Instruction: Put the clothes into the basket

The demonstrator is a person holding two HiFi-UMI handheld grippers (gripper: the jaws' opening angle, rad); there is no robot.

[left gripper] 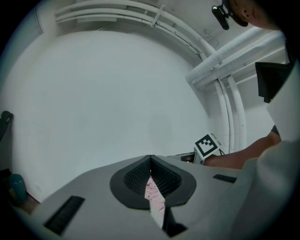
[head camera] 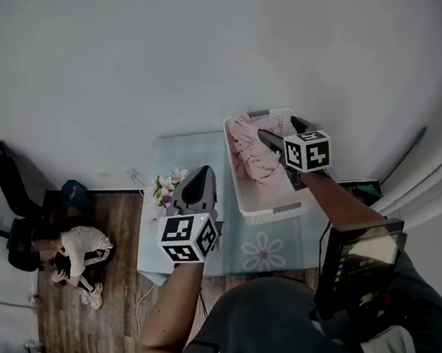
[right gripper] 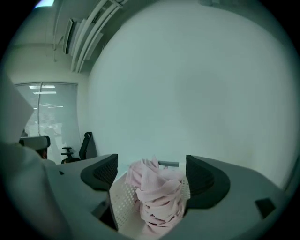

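Hanging open over the white basket (head camera: 274, 209), the right gripper (right gripper: 152, 171) has the pink clothes (right gripper: 157, 201) heaped in the basket, just below and between its spread fingers. It is soft, light, floppy stuff, best pinched at a raised fold. The left gripper (left gripper: 151, 160) is closed tip to tip, apparently gripping no cloth.

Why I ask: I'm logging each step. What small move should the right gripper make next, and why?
Probably lift the right gripper straight up, clear of the white basket. Its jaws stand apart, gripping nothing, and the pink clothes already lie bunched inside the basket. I see no other clothes on the table.
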